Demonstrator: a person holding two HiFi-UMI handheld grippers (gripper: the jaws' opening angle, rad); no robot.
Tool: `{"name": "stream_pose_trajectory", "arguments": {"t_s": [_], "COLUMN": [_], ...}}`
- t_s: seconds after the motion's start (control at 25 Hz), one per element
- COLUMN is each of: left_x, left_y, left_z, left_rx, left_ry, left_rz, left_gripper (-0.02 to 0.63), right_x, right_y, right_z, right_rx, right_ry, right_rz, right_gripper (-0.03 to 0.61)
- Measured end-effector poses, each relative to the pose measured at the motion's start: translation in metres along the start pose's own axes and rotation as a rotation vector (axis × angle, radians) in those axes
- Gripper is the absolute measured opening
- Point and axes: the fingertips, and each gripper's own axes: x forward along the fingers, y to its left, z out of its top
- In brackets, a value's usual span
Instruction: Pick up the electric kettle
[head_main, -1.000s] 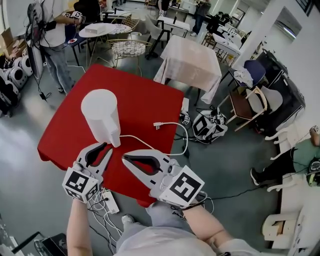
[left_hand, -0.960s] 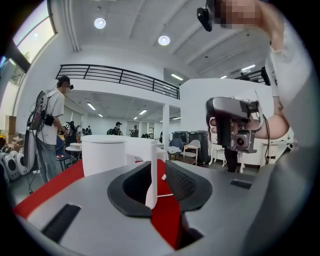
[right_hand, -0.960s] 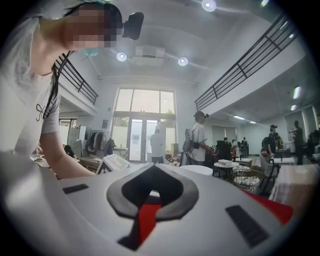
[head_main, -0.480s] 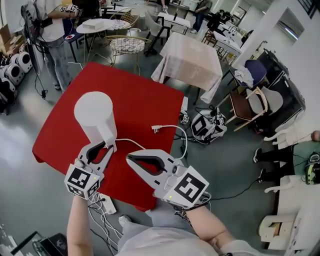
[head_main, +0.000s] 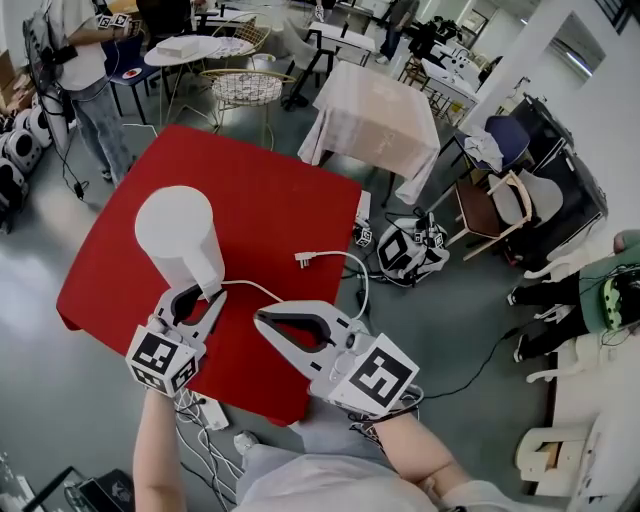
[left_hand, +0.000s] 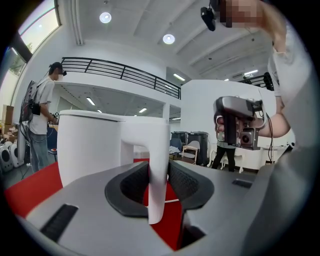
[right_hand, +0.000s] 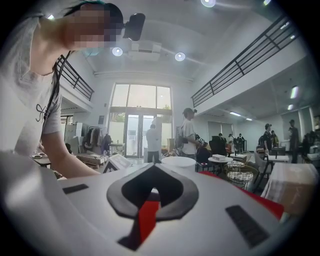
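Left gripper (head_main: 202, 296) has its jaws spread around the handle (left_hand: 159, 160) of the electric kettle (head_main: 180, 235). They have just been opening, and the handle stands upright in the hollow between the two dark pads (left_hand: 187, 180). The pads sit close on either side of the handle, with no clear squeeze on it. The white kettle stands upright near the front left part of the red table (head_main: 290, 215), its handle turned toward the person. Its white cord (head_main: 352, 262) trails off to the right across the cloth and loops back to a plug (head_main: 300, 258) that lies loose on the table. Right gripper (head_main: 263, 318) hangs just right of the left one, over the table's near edge and apart from the kettle. Its jaw tips are pressed together and nothing is between them; only red cloth shows through the hollow
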Motion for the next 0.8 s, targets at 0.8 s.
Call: {"name": "stream_pose_trajectory", "arguments": {"t_s": [0.8], "left_x": [0.059], "left_y": [-0.008], "left_z": [0.002], "left_rx": [0.012], "left_ry": [-0.017], "left_rz": [-0.019], "left_gripper": [0.118], "right_x": [-0.020], "right_y": [-0.034], "right_z": [-0.012], "right_rx": [-0.008], "right_ry": [0.036], "right_rz": [-0.047], "right_gripper": [0.008]}}
